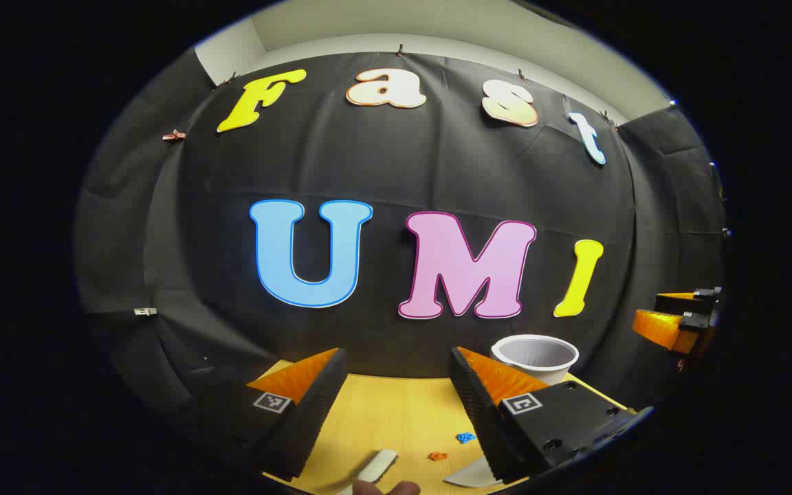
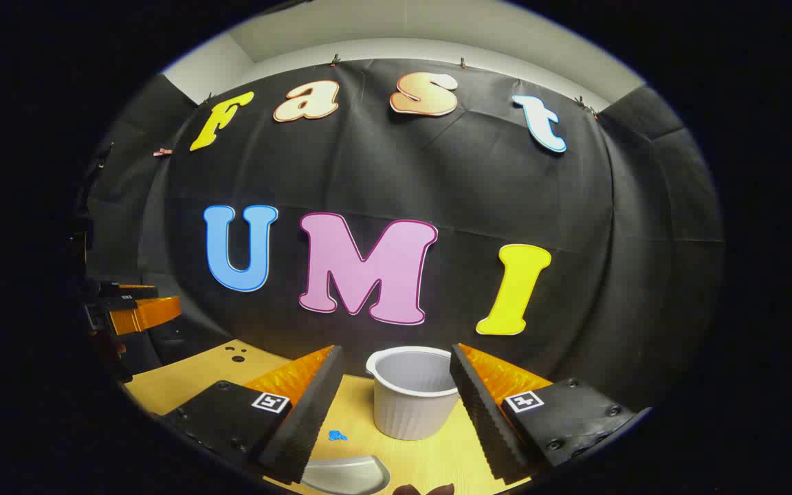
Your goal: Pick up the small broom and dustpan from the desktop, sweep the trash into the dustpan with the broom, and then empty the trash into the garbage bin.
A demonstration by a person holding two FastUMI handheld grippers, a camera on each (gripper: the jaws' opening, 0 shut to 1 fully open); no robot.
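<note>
My left gripper stands open above the yellow wooden desktop, with nothing between its fingers. Just below it lie a white handle, probably the broom's, and the edge of a pale grey dustpan. A blue scrap and an orange scrap lie between them. The white ribbed garbage bin stands at the back right. My right gripper is open too, and the bin stands upright straight ahead of it. The dustpan and a blue scrap lie near its left finger.
Each gripper appears at the edge of the other's view: the right gripper at far right, the left gripper at far left. A person's fingertip pokes in at the bottom. Small holes mark the desktop's back left. The black cloth wall rises just behind.
</note>
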